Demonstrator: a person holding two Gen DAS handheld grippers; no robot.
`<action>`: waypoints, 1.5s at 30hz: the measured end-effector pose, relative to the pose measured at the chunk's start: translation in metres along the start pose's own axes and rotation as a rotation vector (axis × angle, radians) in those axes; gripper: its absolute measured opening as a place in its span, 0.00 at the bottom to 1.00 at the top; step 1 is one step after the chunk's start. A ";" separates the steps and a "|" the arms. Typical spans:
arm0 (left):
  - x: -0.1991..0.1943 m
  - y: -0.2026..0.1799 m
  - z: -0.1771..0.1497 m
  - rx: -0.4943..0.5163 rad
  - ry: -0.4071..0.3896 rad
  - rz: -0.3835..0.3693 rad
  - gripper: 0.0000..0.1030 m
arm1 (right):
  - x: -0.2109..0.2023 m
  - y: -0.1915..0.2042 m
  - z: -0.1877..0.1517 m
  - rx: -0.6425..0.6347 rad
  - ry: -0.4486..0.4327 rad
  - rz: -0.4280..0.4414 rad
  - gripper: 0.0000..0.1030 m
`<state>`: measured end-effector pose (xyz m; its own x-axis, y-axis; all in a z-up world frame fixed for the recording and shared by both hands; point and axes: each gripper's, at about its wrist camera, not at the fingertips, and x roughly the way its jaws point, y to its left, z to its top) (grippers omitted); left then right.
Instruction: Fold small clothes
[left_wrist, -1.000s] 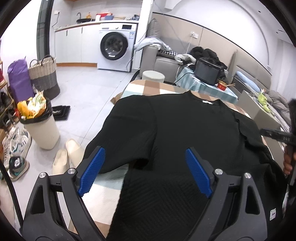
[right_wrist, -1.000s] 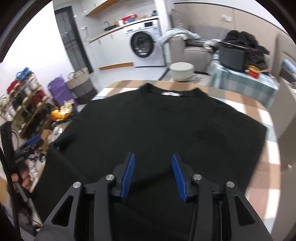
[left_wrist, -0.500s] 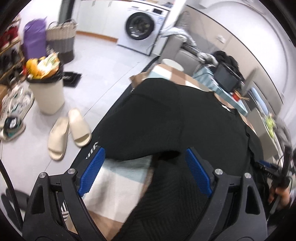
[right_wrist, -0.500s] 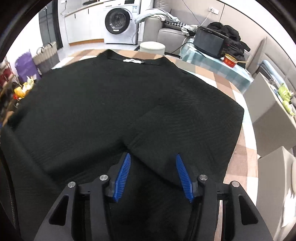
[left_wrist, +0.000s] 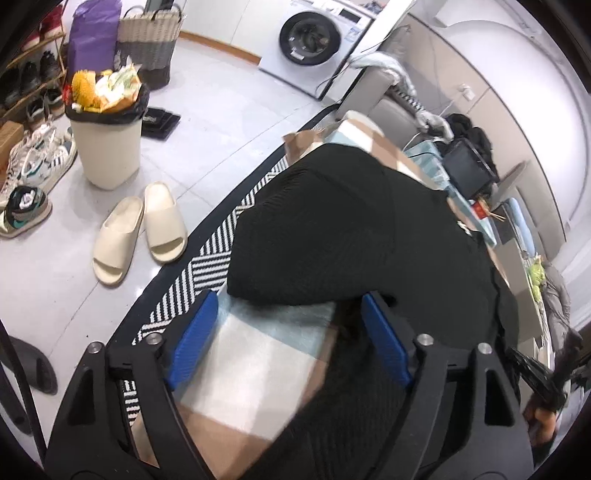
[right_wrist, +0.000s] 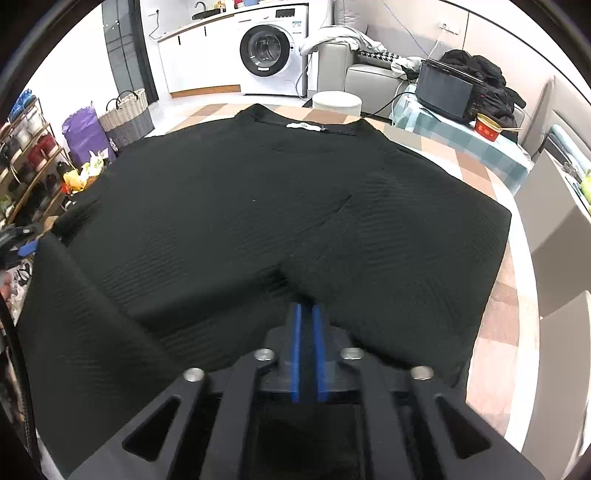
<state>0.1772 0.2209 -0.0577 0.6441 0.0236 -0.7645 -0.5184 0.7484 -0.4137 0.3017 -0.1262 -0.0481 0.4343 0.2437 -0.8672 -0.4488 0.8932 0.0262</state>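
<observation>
Right wrist view: black knit top (right_wrist: 229, 192) spread flat across the checked table (right_wrist: 491, 295), collar at the far edge, right gripper (right_wrist: 306, 314) closing with blue pads nearly together, fabric at the armpit crease bunched at their tips and seemingly pinched between them. Left wrist view: left gripper (left_wrist: 286, 325) with jaws wide but closing, set over the gap where the left sleeve (left_wrist: 306, 236) meets the body, bare tablecloth between the pads, sleeve hem just ahead, cloth not yet gripped. Judged as the grasping step ahead of the first fold. Next likely needed: left pads brought onto the underarm seam and shut, then both sides lifted and carried together without dragging the top off the table.
</observation>
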 end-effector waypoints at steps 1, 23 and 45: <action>0.007 0.001 0.003 -0.011 0.007 0.011 0.72 | -0.003 0.002 -0.001 0.003 -0.004 0.001 0.35; -0.003 -0.078 0.087 0.220 -0.232 0.008 0.04 | -0.068 0.016 -0.022 0.081 -0.117 -0.003 0.60; 0.056 -0.177 0.024 0.466 0.002 -0.079 0.71 | -0.083 -0.006 -0.041 0.151 -0.118 -0.047 0.63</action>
<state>0.3184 0.1058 -0.0159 0.6702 -0.0458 -0.7407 -0.1599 0.9658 -0.2043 0.2364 -0.1677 0.0031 0.5442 0.2350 -0.8054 -0.3078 0.9490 0.0689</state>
